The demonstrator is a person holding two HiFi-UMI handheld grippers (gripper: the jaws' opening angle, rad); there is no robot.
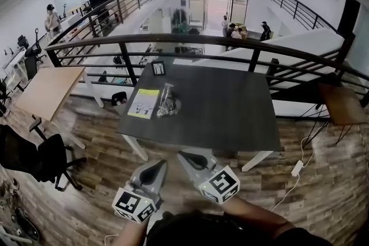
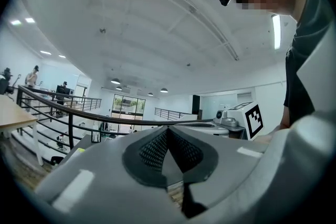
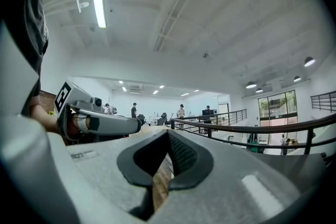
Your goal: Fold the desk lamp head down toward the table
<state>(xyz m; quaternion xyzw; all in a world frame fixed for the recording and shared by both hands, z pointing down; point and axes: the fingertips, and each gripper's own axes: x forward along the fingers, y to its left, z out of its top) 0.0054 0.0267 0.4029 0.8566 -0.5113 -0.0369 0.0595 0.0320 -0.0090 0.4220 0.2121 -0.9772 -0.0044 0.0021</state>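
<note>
A small silvery desk lamp (image 1: 166,101) stands on the left part of the dark table (image 1: 230,112), its head and arm too small to make out. Both grippers hover over the wooden floor in front of the table's near edge, well short of the lamp. My left gripper (image 1: 159,163) points toward the table with its jaws together and nothing in them; its own view shows the pads (image 2: 157,147) meeting at the tip. My right gripper (image 1: 182,154) is beside it, also shut and empty, its tips (image 3: 169,134) closed.
A yellow-green booklet (image 1: 143,103) lies left of the lamp and a small dark frame (image 1: 158,68) stands at the table's far edge. A black railing (image 1: 190,38) runs behind the table. A wooden desk (image 1: 49,89) and black office chair (image 1: 34,158) are at left, a power strip (image 1: 297,167) on the floor at right.
</note>
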